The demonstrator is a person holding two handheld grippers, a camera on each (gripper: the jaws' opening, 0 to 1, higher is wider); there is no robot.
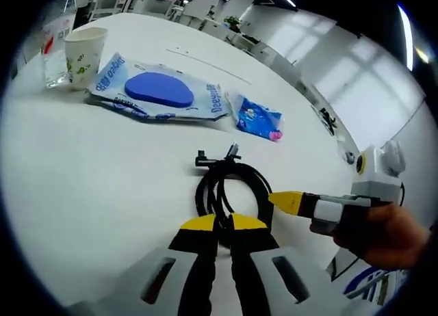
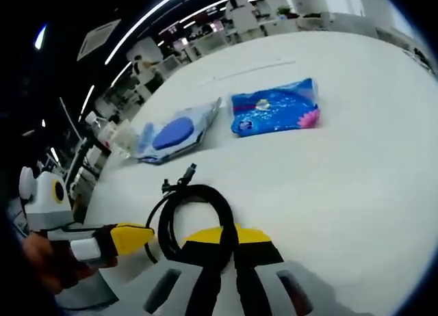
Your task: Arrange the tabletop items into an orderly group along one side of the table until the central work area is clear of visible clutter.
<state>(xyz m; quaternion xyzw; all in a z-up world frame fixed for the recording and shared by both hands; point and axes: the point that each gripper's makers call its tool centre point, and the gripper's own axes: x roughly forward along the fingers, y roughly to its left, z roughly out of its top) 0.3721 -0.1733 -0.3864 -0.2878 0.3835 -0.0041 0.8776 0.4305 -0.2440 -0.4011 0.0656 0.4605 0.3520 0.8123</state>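
Coiled black cable (image 1: 229,187) lies on the white tabletop (image 1: 89,193), its near loop pinched between the closed yellow tips of the left claw (image 1: 223,224). Seen from the right gripper view, the same coil (image 2: 195,217) is also caught in the shut right claw (image 2: 229,237). Farther off rest a small blue packet (image 1: 259,117), a clear bag with a blue oval (image 1: 161,91), a paper cup (image 1: 85,53) and a clear glass (image 1: 57,49), grouped together.

Glossy black rubbery cable (image 1: 229,186), shiny plastic packets (image 1: 161,91), paper cup (image 1: 85,53), smooth matt white table (image 1: 82,193).
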